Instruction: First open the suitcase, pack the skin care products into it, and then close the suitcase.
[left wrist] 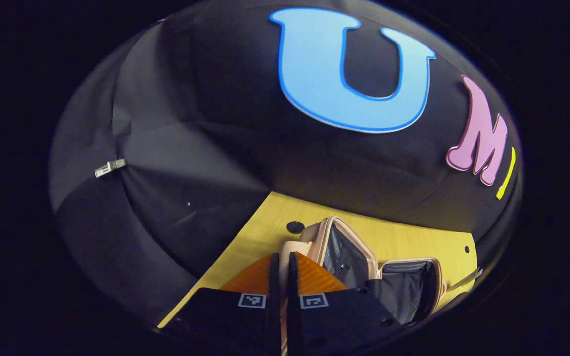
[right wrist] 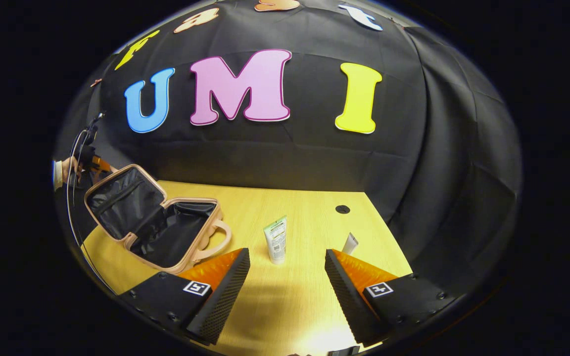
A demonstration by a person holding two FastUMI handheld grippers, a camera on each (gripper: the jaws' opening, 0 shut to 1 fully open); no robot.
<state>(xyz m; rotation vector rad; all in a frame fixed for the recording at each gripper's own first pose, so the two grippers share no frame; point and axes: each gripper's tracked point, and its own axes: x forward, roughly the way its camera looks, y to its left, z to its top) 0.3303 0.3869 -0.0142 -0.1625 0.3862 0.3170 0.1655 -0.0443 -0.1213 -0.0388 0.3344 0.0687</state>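
On the yellow wooden table the pink suitcase lies open at the left, a green-capped skin care tube standing beside it and a white tube farther right. The right gripper hovers with fingers spread wide before the tubes. The left gripper has its fingers pressed almost together at the suitcase's edge; whether they pinch it I cannot tell.

On the wooden table, the pink suitcase lies open at left. The right gripper, its jaws spread wide, frames an upright tube; a second tube stands beside it.
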